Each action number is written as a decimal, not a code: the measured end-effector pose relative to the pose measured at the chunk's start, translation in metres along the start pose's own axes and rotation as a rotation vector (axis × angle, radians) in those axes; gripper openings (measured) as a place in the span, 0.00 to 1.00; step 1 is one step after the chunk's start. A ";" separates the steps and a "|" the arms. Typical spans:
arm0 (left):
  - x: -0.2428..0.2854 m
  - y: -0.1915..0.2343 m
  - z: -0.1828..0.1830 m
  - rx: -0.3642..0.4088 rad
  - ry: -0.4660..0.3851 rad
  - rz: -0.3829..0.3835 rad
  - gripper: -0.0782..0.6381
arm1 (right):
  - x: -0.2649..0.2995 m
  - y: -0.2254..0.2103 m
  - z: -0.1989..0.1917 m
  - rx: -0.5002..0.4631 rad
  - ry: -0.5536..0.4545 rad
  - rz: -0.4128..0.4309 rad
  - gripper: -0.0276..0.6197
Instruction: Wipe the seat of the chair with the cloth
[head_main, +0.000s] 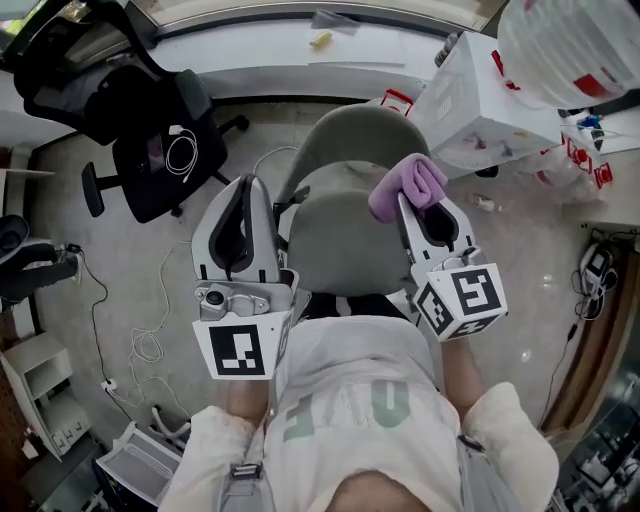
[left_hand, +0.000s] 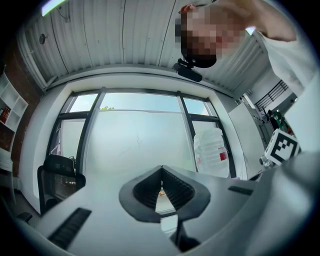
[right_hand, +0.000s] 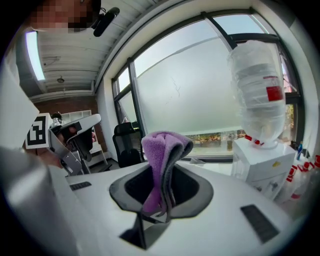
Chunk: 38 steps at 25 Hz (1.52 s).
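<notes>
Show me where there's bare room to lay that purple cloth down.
The grey chair's seat is bare between the left gripper and the right gripper, which grips the cloth. The floor right of it is open too. Crowded: cables at left, and a cord on the black chair.

- An office: a black swivel desk chair (head_main: 150, 140) stands near a grey padded chair (head_main: 350, 235).
- White water dispenser (head_main: 485, 105) topped with a clear plastic bottle (head_main: 565, 45).
- Wide glazed window (left_hand: 135, 137).

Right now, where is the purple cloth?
In the head view, the purple cloth is right of centre, clamped in the right gripper, by the right edge of the grey chair seat.
</notes>
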<state>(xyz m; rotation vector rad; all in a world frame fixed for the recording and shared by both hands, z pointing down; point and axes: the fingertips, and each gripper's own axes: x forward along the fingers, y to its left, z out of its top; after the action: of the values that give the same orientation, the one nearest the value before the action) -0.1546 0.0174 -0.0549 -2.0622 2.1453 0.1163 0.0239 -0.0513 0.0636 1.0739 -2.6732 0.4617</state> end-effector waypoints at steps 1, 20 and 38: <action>0.000 0.001 -0.009 -0.006 0.018 0.003 0.13 | 0.012 0.002 -0.008 0.012 0.023 0.021 0.18; -0.067 0.021 -0.329 -0.145 0.289 0.071 0.13 | 0.242 0.047 -0.460 0.563 0.763 0.328 0.18; -0.069 0.000 -0.368 -0.160 0.367 0.032 0.13 | 0.253 0.025 -0.525 0.419 0.937 0.233 0.18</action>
<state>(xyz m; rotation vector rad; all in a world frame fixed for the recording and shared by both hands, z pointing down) -0.1753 0.0237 0.3185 -2.2891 2.4509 -0.0988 -0.1262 -0.0009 0.6253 0.4203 -1.8765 1.2426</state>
